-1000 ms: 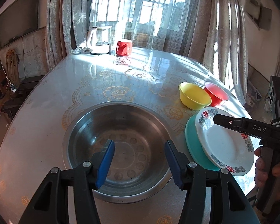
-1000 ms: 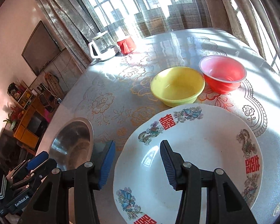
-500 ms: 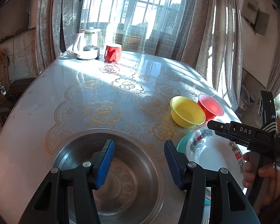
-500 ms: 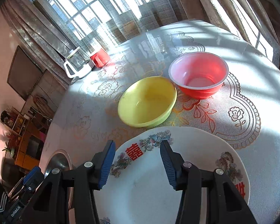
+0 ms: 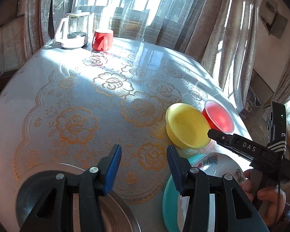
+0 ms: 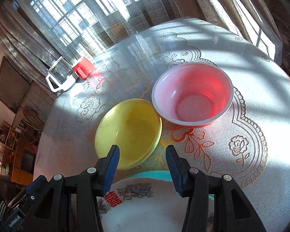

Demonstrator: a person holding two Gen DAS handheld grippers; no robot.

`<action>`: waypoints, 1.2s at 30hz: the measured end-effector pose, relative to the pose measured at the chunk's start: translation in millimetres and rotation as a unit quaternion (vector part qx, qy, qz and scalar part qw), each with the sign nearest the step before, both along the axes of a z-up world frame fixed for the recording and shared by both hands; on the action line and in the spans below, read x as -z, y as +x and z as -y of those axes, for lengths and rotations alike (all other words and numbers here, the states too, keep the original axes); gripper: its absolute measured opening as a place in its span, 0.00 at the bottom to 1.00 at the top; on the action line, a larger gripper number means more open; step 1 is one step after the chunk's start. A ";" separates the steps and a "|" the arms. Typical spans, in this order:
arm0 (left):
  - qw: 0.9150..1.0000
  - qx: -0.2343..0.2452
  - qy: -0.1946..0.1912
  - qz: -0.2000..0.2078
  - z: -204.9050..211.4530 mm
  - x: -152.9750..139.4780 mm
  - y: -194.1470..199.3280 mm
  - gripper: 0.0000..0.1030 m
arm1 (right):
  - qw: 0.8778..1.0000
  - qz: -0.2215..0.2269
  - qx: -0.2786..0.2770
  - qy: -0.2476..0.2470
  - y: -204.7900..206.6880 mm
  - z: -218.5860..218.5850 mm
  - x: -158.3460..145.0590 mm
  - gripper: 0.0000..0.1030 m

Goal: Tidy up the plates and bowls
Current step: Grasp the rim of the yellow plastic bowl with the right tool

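Beside the yellow bowl [image 6: 128,133]: red bowl [image 6: 192,94], touching its rim; white plate [image 6: 145,206] on teal plate [image 6: 150,174], near. Right gripper [image 6: 142,171], fingers apart, empty, above the white plate; left gripper [image 5: 144,169], likewise apart, between steel basin [image 5: 116,212] and plates.

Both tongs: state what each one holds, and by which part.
Nothing is held. The left tongs and the right tongs are both open and empty, above the table.

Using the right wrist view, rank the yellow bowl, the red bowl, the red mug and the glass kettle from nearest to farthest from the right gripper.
From the right gripper:
1. Yellow bowl, just ahead, slightly left.
2. Red bowl, ahead and right, beside the yellow one.
3. Red mug and glass kettle, side by side at the table's far left edge; too close to call.
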State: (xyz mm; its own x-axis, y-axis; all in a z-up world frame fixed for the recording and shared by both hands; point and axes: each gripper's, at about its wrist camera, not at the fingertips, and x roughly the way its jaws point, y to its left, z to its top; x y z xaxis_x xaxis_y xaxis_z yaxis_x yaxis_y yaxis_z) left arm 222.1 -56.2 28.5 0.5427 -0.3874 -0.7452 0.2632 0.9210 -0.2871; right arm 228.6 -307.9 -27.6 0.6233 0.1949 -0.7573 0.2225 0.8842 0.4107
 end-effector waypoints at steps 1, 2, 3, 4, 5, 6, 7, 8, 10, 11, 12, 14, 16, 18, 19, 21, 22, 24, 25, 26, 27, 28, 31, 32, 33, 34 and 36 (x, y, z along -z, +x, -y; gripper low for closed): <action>1.000 0.002 -0.005 -0.003 3.8 1.5 5.3 0.47 | 1.000 -0.003 -0.001 0.000 3.1 0.5 2.0 0.49; 1.000 0.002 -0.008 -0.008 7.1 2.9 10.1 0.47 | 1.000 -0.007 -0.002 0.000 5.8 1.2 4.2 0.49; 1.000 0.004 -0.011 -0.011 10.6 4.0 14.2 0.47 | 1.000 -0.009 -0.003 -0.001 8.0 1.6 5.8 0.49; 1.000 0.009 -0.013 -0.012 15.2 5.1 18.0 0.47 | 1.000 -0.009 -0.005 -0.002 9.6 1.9 7.0 0.49; 1.000 0.014 -0.012 -0.013 19.2 6.1 21.6 0.47 | 1.000 -0.010 -0.006 -0.001 11.0 2.6 8.3 0.49; 1.000 0.015 -0.010 -0.014 22.4 7.9 25.0 0.47 | 1.000 -0.012 -0.006 0.001 12.3 3.9 9.6 0.49; 1.000 0.016 -0.010 -0.016 25.2 9.8 27.6 0.47 | 1.000 -0.013 -0.006 0.003 13.8 5.7 11.3 0.49; 1.000 0.018 -0.012 -0.019 27.7 11.9 30.6 0.47 | 1.000 -0.015 -0.005 0.004 14.7 7.7 12.9 0.49; 0.999 0.019 -0.020 -0.030 31.1 17.1 36.1 0.47 | 1.000 -0.019 -0.001 0.008 15.8 11.5 16.3 0.49; 0.999 0.019 -0.023 -0.035 32.6 19.7 38.3 0.47 | 1.000 -0.022 -0.001 0.010 16.7 13.0 18.0 0.49; 0.999 0.019 -0.025 -0.039 34.1 22.3 39.9 0.47 | 1.000 -0.023 -0.002 0.011 16.9 13.7 19.1 0.49; 0.998 0.023 -0.028 -0.045 37.6 26.2 41.6 0.47 | 1.000 -0.026 -0.003 0.012 17.1 14.8 20.9 0.49; 0.998 0.021 -0.031 -0.048 39.7 29.2 43.5 0.47 | 1.000 -0.027 -0.003 0.015 17.6 15.8 21.7 0.49; 0.998 0.023 -0.038 -0.049 41.4 31.1 44.4 0.47 | 0.999 -0.030 -0.005 0.015 18.4 15.4 22.8 0.49; 0.998 0.028 -0.043 -0.045 42.8 31.8 45.0 0.47 | 0.999 -0.032 -0.006 0.015 18.5 15.3 23.5 0.49; 0.998 0.035 -0.045 -0.036 46.2 30.8 45.1 0.47 | 0.999 -0.036 -0.005 0.015 19.2 15.0 24.9 0.49; 0.998 0.036 -0.043 -0.033 47.7 30.5 45.1 0.47 | 0.999 -0.037 -0.004 0.015 19.4 15.0 25.3 0.49; 0.999 0.035 -0.028 -0.030 50.7 30.8 46.2 0.49 | 0.999 -0.040 -0.002 0.015 19.7 15.4 25.9 0.49; 0.999 0.032 -0.022 -0.027 51.5 30.9 46.5 0.49 | 0.999 -0.041 0.000 0.015 20.1 15.9 25.9 0.49; 0.999 0.030 -0.020 -0.026 51.3 31.9 47.5 0.49 | 0.999 -0.039 0.002 0.014 19.8 16.3 25.3 0.49; 0.999 0.029 -0.022 -0.028 50.5 33.0 49.0 0.49 | 0.999 -0.037 0.005 0.011 19.7 16.6 24.3 0.49; 0.999 0.029 -0.028 -0.034 49.7 34.4 50.3 0.49 | 0.999 -0.037 0.008 0.009 19.4 17.5 23.6 0.49; 0.997 0.018 -0.052 -0.063 43.7 42.0 57.1 0.47 | 0.999 -0.041 0.010 0.013 19.9 19.6 24.1 0.49; 0.995 0.012 -0.062 -0.072 41.0 44.2 58.1 0.46 | 0.999 -0.041 0.009 0.013 20.1 19.5 24.0 0.49; 0.994 0.007 -0.073 -0.080 38.2 45.9 59.3 0.41 | 0.999 -0.041 0.009 0.012 19.9 19.0 23.6 0.49; 0.993 0.003 -0.085 -0.087 35.5 47.2 60.7 0.39 | 0.999 -0.040 0.009 0.010 19.6 18.7 23.1 0.49; 0.990 -0.001 -0.107 -0.094 31.6 47.9 62.3 0.37 | 0.999 -0.039 0.010 0.008 19.2 18.4 22.3 0.49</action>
State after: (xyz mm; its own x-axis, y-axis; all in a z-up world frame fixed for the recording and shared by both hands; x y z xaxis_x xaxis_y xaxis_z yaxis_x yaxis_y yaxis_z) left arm 284.4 -87.9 -19.4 0.4033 -0.5466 -0.7339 0.1851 0.8341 -0.5196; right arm 247.8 -326.3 -49.9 0.5666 0.1956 -0.8005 0.2718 0.8727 0.4056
